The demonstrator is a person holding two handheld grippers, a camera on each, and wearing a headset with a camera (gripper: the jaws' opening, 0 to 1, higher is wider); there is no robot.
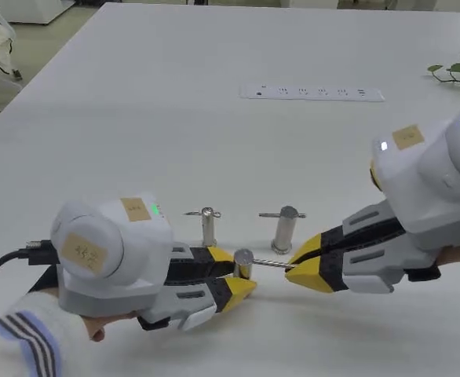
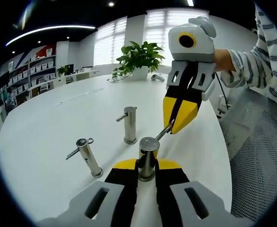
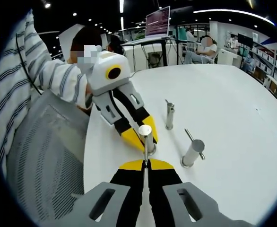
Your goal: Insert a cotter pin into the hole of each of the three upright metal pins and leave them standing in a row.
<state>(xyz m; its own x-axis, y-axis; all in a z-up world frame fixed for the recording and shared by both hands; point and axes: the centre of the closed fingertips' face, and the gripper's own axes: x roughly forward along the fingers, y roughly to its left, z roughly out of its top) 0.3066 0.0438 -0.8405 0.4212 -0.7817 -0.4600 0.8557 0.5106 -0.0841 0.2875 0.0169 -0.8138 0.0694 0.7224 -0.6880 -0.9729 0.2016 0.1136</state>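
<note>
Nearest, at 6 o'clock in the head view: left gripper (image 1: pixel 242 276), fingers (image 1: pixel 218 255) closed around the lower part of the third metal pin (image 1: pixel 243 259), upright on the white worktop (image 1: pixel 136 118). Just to its 3 o'clock side: right gripper (image 1: pixel 297 271), fingers (image 1: pixel 315 245) pinched tight on a cotter pin (image 1: pixel 273 264), held level with the tip at the pin's head. Probably the last of three insertions, caught at the threading; impossible to tell whether the tip has entered the hole. Next move, by judgement: a straight, level push toward 9 o'clock, with a firm left grip against tipping. A little farther, toward 12 o'clock: first rear pin (image 1: pixel 207 228) and second rear pin (image 1: pixel 286 229), standing apart, each already cross-pinned near the top, and close enough behind to be knocked by a wide swing. Far off at 1 o'clock: a power strip (image 1: pixel 312 93). At 2 o'clock: green leaves (image 1: pixel 458 71) at the worktop's edge.
</note>
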